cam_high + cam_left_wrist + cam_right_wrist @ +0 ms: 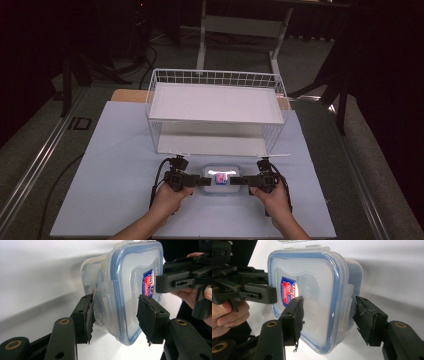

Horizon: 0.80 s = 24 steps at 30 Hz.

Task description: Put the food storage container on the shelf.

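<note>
High view: I have the clear rectangular plastic food box with a blue-rimmed snap lid [220, 179] lying on the pale blue table mat [115, 165], just in front of the white wire basket shelf [216, 107]. My left gripper [197, 181] comes at the box from its left end and my right gripper [241, 181] from its right end, both about level with the table.

In the left gripper view I see the jaws about half open, straddling the latch flap on that end of the box. One pad [90, 315] touches or nearly touches the flap; the other stands over the lid, and I cannot tell whether it presses.

In the right gripper view the jaws are likewise part open across the opposite latch, one pad [295, 317] over the lid, the other beside the box wall; I can't confirm a firm hold there.
</note>
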Motion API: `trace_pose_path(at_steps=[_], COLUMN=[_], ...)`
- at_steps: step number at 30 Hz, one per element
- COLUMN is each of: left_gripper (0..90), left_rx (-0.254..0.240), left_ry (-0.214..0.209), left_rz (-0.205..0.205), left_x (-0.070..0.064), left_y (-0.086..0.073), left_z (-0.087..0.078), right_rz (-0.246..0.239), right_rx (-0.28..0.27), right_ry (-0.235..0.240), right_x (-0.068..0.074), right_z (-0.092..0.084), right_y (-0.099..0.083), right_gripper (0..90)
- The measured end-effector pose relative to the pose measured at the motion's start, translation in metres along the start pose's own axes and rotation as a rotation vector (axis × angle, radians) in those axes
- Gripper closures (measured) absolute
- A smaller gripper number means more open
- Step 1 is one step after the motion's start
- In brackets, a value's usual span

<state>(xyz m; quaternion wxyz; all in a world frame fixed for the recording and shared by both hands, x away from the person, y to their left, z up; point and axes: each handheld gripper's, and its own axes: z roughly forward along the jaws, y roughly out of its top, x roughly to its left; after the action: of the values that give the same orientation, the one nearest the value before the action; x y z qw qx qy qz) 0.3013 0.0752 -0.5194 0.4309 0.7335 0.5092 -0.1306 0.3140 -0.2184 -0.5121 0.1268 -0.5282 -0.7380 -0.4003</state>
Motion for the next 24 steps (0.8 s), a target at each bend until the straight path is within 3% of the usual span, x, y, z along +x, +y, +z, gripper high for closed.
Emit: trace_pose_path(at_steps=[8,11,16,20,24], left_gripper=[50.3,50.2,50.2,50.3,50.3], left_rx=[-0.037,-0.046,-0.089,-0.122,-0.145], left_ry=[0.016,0.022,0.021,0.028,0.061], left_rz=[-0.011,-0.024,-0.002,0.015,0.062], left_x=[-0.003,-0.004,-0.004,-0.006,-0.008], left_y=[-0.007,-0.007,0.007,0.024,0.039], left_z=[-0.002,-0.005,-0.012,-0.024,-0.035], right_rz=[0.005,-0.018,-0.029,-0.033,-0.047], right_rx=[-0.067,-0.076,-0.097,-0.149,-0.184], right_ry=[-0.028,-0.05,-0.048,-0.041,-0.02], right_x=[0.007,0.013,0.018,0.025,0.03], right_z=[-0.001,-0.002,-0.004,-0.007,-0.007], right_y=[-0.009,-0.007,0.004,0.017,0.032], right_gripper=[42.1,42.0,42.1,42.1,42.2])
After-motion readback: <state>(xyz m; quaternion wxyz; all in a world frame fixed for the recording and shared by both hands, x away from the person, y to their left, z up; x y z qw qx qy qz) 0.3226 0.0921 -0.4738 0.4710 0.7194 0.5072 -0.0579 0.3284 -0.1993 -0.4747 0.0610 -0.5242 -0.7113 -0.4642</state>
